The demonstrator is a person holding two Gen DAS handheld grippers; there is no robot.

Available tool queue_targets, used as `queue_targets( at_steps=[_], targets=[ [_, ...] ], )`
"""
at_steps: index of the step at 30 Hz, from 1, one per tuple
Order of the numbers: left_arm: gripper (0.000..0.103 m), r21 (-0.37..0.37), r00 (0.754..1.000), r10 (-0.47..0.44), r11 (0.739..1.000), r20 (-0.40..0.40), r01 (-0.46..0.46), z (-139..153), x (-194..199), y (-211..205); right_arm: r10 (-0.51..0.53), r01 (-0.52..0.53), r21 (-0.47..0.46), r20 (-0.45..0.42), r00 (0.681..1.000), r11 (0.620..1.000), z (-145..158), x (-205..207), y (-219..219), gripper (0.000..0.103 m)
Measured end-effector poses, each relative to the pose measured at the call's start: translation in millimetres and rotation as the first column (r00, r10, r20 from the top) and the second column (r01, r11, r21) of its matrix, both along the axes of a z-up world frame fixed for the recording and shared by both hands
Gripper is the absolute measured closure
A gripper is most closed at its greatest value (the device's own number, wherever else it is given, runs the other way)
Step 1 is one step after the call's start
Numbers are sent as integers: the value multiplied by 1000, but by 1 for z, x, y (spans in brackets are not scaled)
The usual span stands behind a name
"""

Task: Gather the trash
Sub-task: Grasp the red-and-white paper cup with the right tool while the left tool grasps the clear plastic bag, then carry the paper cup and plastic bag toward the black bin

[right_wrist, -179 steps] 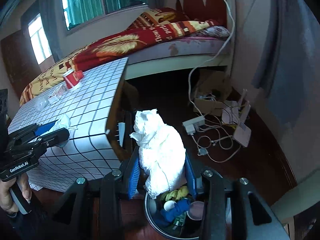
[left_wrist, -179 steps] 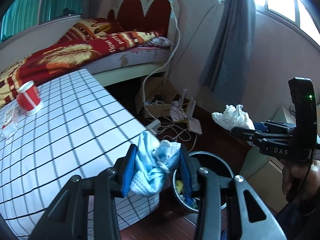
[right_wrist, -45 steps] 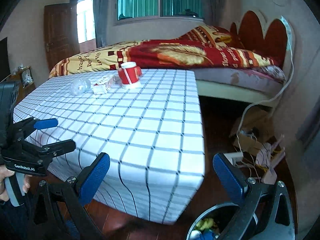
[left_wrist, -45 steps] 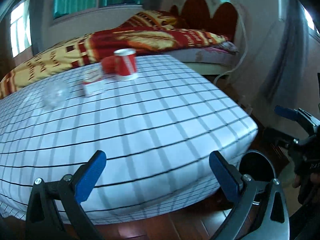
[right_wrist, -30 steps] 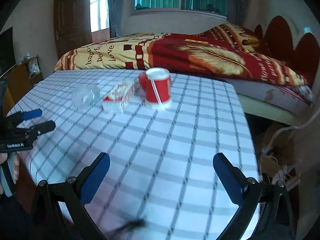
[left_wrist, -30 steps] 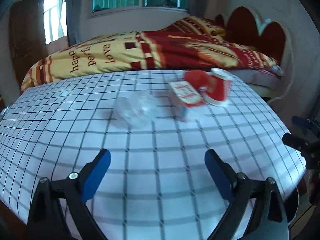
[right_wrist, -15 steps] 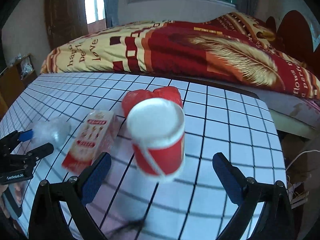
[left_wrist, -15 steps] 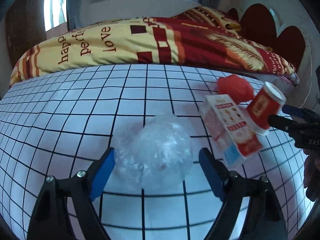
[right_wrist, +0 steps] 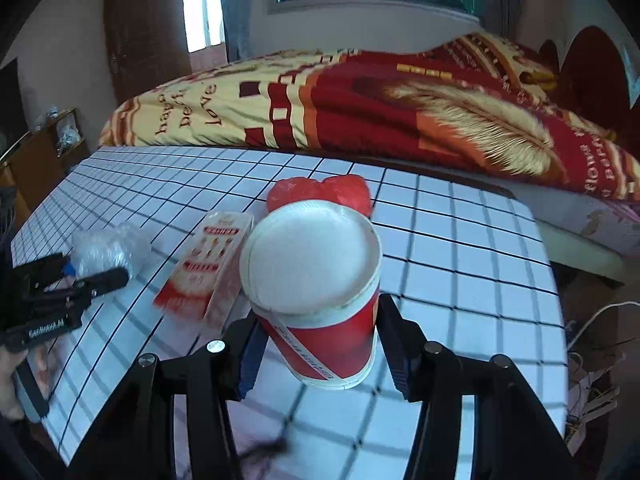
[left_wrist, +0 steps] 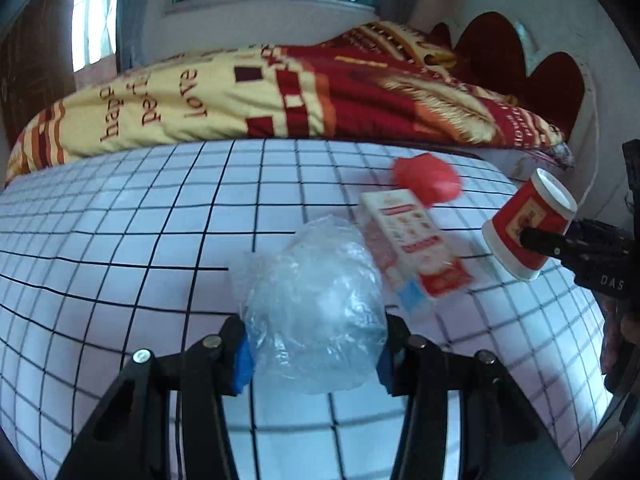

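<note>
A crumpled clear plastic bag (left_wrist: 316, 312) lies on the checked tablecloth (left_wrist: 120, 240); my left gripper (left_wrist: 314, 354) is shut on it, pads against both sides. It also shows in the right wrist view (right_wrist: 108, 250). A red paper cup with a white rim (right_wrist: 316, 292) stands between the pads of my right gripper (right_wrist: 320, 352), which is shut on its sides; it also shows in the left wrist view (left_wrist: 528, 226). A red and white carton (left_wrist: 412, 244) lies flat between bag and cup. A red crumpled wrapper (right_wrist: 320, 194) sits behind the cup.
A bed with a red and yellow blanket (right_wrist: 400, 112) runs along the far side of the table. The table's right edge (right_wrist: 556, 300) drops to a floor with cables (right_wrist: 592, 380). A wooden door (right_wrist: 140, 36) is at the back left.
Both grippers moved forward and closed: the left one onto the plastic bag, the right one onto the red cup. Six seconds ago they held a mask and tissue over the bin.
</note>
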State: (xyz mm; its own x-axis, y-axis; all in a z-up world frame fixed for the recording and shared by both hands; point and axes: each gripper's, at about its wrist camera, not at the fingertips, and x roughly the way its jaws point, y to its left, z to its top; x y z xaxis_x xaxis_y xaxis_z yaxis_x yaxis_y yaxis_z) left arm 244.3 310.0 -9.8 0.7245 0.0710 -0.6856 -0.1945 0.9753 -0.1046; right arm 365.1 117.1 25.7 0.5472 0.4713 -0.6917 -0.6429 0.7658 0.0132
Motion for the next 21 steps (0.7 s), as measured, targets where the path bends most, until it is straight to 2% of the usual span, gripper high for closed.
queue_targets(
  at_steps=[7,14,21],
  targets=[
    [53,22,997,-63,998,51,62,23,-42,-58,-17,16,27,44,999,1000,23,-57,-66,48],
    [53,35,988,-135,991,71,133,29,-72,-115,-54,49,74,55,997,996,34,-111,-126,48],
    [53,30,976,-208,978,67,206,29,-86,-162,-107,101,104,57,993,989,38,-152,-184,48]
  ],
)
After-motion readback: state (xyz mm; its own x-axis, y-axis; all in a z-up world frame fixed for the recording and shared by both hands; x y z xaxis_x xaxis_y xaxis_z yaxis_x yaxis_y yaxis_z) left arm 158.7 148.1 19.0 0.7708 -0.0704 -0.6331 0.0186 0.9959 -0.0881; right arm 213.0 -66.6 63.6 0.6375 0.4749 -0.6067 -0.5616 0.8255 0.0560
